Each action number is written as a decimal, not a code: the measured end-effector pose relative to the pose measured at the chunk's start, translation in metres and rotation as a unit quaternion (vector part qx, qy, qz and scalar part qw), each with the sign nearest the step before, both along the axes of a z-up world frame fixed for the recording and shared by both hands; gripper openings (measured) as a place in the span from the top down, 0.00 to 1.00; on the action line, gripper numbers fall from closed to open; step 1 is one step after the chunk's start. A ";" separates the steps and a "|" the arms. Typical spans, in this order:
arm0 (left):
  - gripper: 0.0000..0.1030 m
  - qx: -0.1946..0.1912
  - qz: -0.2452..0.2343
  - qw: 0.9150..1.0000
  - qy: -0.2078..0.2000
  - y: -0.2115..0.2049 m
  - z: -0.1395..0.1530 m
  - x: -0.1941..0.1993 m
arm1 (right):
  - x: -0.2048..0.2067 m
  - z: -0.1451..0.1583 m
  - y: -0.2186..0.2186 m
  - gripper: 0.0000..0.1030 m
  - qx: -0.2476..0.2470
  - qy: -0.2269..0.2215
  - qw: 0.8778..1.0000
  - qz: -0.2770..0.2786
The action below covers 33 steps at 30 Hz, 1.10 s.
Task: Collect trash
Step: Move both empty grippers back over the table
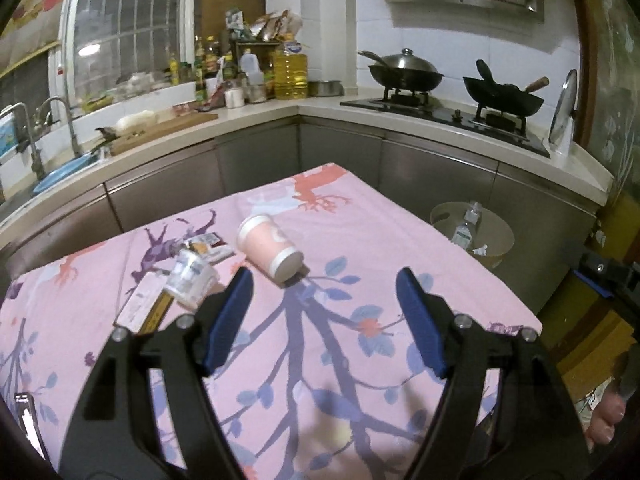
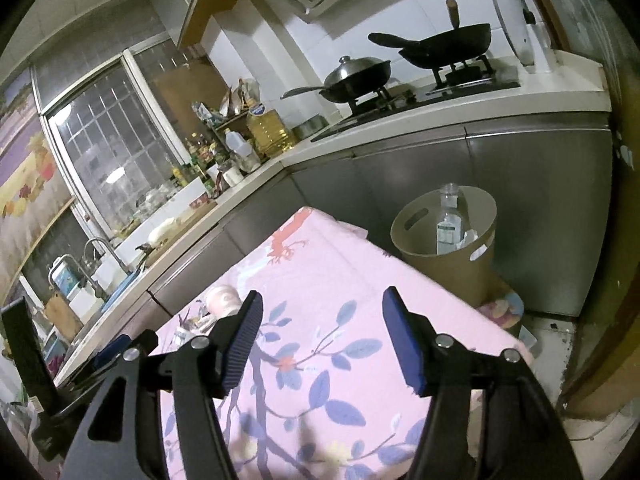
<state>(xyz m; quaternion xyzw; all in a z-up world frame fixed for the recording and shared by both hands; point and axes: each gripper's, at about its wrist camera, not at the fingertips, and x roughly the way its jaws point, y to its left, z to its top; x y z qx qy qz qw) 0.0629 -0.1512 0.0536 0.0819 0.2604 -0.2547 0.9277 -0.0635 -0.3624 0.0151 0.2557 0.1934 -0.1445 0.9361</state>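
Left gripper (image 1: pixel 324 296) hovering over the table (image 1: pixel 420 240), blue fingers (image 1: pixel 232 320) spread wide, nothing between them. Just ahead of the gap, slightly toward the left finger: a pink paper cup (image 1: pixel 268 247) lying on its side. Long axis running diagonally, narrow base nearest the fingers, wide rimmed mouth pointing away and to the left. Probably light and thin-walled, so easy to crush and likely to roll; best taken across the middle of the body, fingers square to the long axis, with a gentle squeeze. Beside the left finger, touching or nearly so: a crumpled clear plastic cup (image 1: pixel 191 280), soft and springy by the look of it. Beyond it, a flat carton (image 1: pixel 141 304) and some small wrappers (image 1: pixel 208 245), all close together.

Right gripper (image 2: pixel 322 330) also held over the table, fingers (image 2: pixel 400 336) well apart and empty. Past the left finger here, the pink cup again (image 2: pixel 221 300), partly hidden. Ahead and to the right, off the table's far edge, a beige bin (image 2: pixel 416 256) on the floor with a clear bottle (image 2: pixel 450 220) standing inside. Likely destination for the cup.
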 end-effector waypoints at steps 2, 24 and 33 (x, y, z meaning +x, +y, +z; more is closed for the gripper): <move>0.31 0.000 0.003 1.000 -0.005 0.005 0.000 -0.005 | -0.002 -0.001 0.004 0.40 -0.001 0.005 1.000 -0.001; 0.27 0.002 0.064 0.998 -0.021 0.054 -0.012 0.012 | 0.022 -0.021 0.034 0.36 0.001 0.047 0.998 0.031; 0.27 0.002 0.123 0.992 0.003 0.099 -0.032 0.049 | 0.066 -0.037 0.058 0.36 0.002 0.074 0.994 0.074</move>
